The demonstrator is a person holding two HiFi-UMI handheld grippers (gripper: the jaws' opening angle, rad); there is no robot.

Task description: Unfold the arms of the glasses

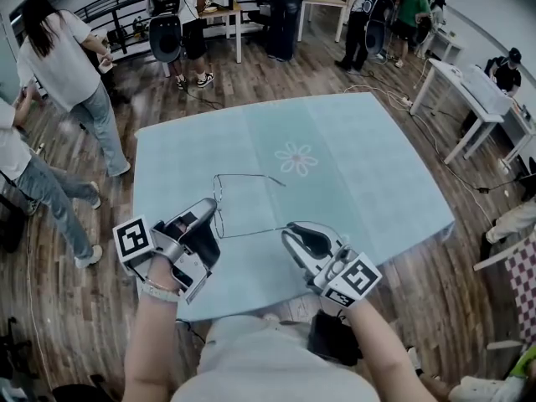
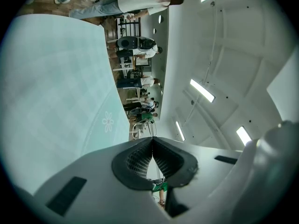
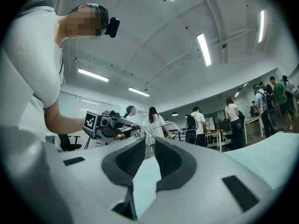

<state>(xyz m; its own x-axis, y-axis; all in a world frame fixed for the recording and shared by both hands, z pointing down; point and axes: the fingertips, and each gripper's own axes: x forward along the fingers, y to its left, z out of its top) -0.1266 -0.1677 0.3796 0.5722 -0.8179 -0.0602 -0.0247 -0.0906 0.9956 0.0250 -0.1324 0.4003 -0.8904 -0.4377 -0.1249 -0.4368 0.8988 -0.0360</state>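
I see the wire-rimmed glasses [image 1: 239, 203] lying on the pale blue tablecloth [image 1: 360, 166] between my tongs; left gripper [image 1: 209, 213] pinches the frame; right gripper [image 1: 290, 231] stands slightly parted at the temple tip, gripping nothing; the glasses look light, springy and easily bent, so I'd hold the arm near its hinge.

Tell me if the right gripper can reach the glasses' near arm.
Likely yes: the near arm runs over the tablecloth and ends right at the right gripper, whose fingers stand parted; nothing blocks it.
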